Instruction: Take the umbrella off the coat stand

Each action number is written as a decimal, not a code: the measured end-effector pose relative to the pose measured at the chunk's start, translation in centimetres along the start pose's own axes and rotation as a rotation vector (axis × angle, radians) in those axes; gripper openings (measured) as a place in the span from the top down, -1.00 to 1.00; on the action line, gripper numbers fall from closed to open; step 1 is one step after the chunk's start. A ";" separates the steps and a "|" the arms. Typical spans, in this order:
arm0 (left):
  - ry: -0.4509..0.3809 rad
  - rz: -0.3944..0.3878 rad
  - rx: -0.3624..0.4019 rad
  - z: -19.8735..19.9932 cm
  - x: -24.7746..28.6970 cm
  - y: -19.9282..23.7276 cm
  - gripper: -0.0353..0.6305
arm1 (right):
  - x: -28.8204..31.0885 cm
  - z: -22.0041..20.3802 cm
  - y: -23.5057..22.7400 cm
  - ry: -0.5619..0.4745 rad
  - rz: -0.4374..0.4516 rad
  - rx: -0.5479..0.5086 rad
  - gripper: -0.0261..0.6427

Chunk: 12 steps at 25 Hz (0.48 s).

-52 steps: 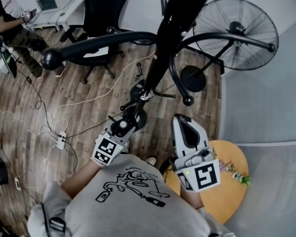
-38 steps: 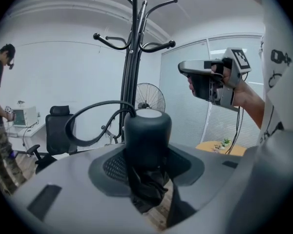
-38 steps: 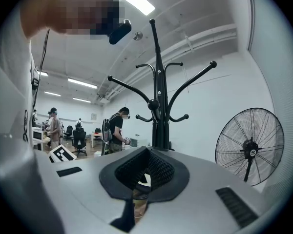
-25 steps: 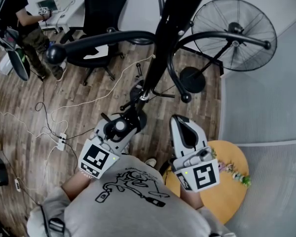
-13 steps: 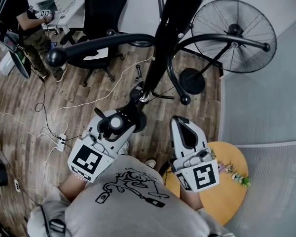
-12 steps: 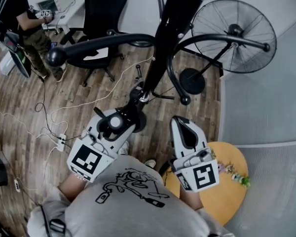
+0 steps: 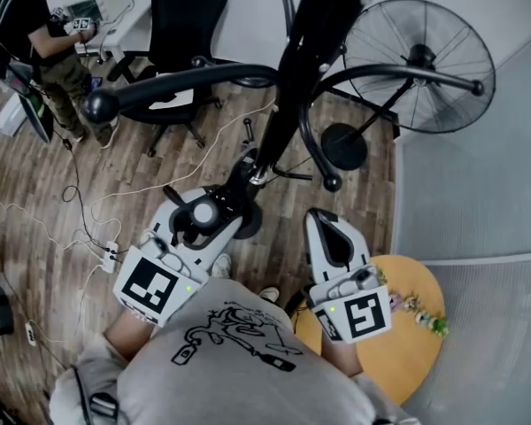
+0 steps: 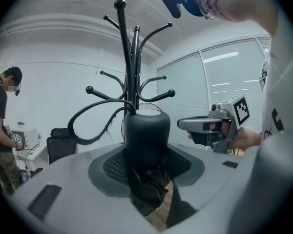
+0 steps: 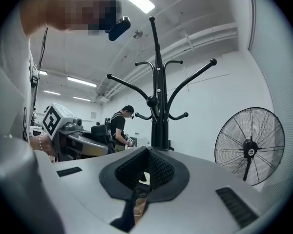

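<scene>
grey t-shirt (image 7: 248, 370) with black line-drawing print, pale grey left gripper (image 7: 240, 182) and right gripper (image 7: 322, 219), black-and-white marker cubes (image 7: 150, 288)

The head view's top edge cuts off the coat stand (image 7: 294, 82); the left hand-held gripper (image 8: 147, 167) hides part of the umbrella (image 8: 145, 130).
</scene>
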<state>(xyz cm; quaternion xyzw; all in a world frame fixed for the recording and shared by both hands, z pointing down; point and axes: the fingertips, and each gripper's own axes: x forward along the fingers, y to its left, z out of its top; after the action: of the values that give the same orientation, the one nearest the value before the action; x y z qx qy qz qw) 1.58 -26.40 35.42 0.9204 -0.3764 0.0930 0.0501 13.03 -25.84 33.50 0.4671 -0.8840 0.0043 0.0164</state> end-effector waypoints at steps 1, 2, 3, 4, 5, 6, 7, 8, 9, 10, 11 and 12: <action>-0.001 0.001 0.001 0.0 0.0 0.1 0.31 | 0.0 0.0 0.0 0.001 0.001 -0.002 0.88; -0.001 0.000 0.001 0.0 0.1 0.1 0.31 | 0.0 0.0 0.1 0.002 0.001 -0.003 0.88; 0.000 -0.001 0.002 0.0 0.1 0.1 0.31 | 0.0 0.0 0.1 0.002 0.000 -0.003 0.88; 0.001 -0.004 0.002 -0.1 0.1 0.0 0.31 | 0.0 0.0 0.0 0.003 -0.002 -0.003 0.88; 0.002 -0.006 0.001 -0.1 0.1 0.0 0.31 | 0.0 0.0 0.0 0.004 -0.004 -0.003 0.88; 0.002 -0.007 0.000 -0.1 0.1 0.0 0.31 | 0.0 0.0 -0.1 0.005 -0.006 -0.003 0.88; 0.002 -0.008 -0.001 -0.1 0.1 0.0 0.31 | 0.0 0.0 -0.1 0.005 -0.008 -0.003 0.88; 0.003 -0.009 -0.001 -0.1 0.1 0.0 0.31 | 0.0 0.0 -0.1 0.005 -0.009 -0.002 0.88; 0.003 -0.009 -0.001 -0.1 0.2 0.0 0.31 | 0.0 0.0 -0.1 0.005 -0.010 -0.002 0.88; 0.003 -0.010 0.000 -0.1 0.2 0.0 0.31 | -0.1 0.1 -0.1 0.004 -0.010 -0.002 0.88; 0.003 -0.011 0.001 -0.1 0.2 0.0 0.31 | -0.1 0.1 -0.1 0.004 -0.010 -0.002 0.88; 0.003 -0.012 0.002 -0.1 0.2 0.0 0.31 | -0.1 0.1 0.0 0.002 -0.010 -0.003 0.88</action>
<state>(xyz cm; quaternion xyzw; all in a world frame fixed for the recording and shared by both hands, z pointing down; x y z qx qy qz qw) 1.75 -26.50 35.60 0.9225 -0.3709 0.0945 0.0505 13.11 -25.81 33.35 0.4713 -0.8818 0.0035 0.0178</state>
